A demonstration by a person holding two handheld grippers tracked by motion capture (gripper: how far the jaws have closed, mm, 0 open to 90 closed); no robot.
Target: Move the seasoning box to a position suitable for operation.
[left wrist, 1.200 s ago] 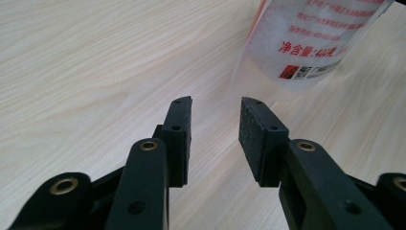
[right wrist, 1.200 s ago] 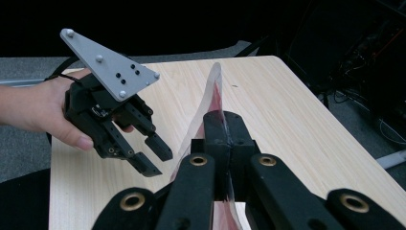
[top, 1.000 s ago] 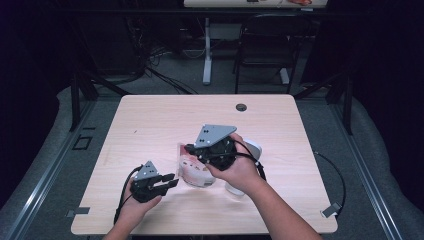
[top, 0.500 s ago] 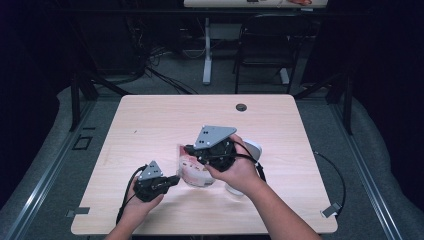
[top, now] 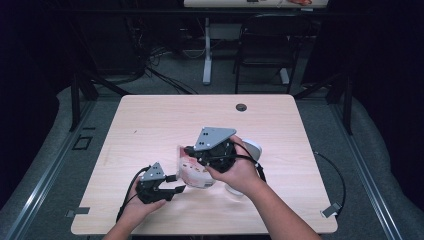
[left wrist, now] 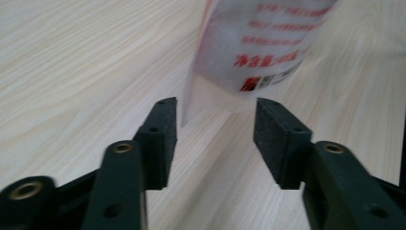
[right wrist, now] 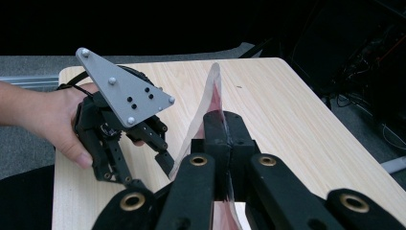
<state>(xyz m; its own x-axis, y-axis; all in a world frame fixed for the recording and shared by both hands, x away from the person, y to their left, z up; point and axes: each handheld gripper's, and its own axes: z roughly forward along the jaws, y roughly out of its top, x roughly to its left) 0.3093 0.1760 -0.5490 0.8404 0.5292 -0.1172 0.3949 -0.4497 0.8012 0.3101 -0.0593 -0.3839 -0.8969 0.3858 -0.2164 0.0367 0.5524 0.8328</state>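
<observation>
A translucent plastic bag (top: 192, 172) with red print lies near the middle of the table. My right gripper (top: 187, 149) is shut on the bag's upper edge (right wrist: 211, 93) and holds that edge upright. My left gripper (top: 176, 183) sits at the bag's left and points at it. Its jaws have just been opening and now stand wide. In the left gripper view the bag's lower corner (left wrist: 230, 81) hangs just ahead of the gap between the pads (left wrist: 160, 136), and neither pad touches it. The right gripper view shows the left gripper (right wrist: 165, 160) close beside the bag.
The light wooden table (top: 150, 125) has a dark cable hole (top: 241, 107) near its far edge. A white rounded object (top: 253, 148) lies just right of my right hand. A chair and a desk leg stand beyond the table on the dark floor.
The left gripper's jaws closed half a second ago and have since opened wide. Both hands and the bag stay where they were.
</observation>
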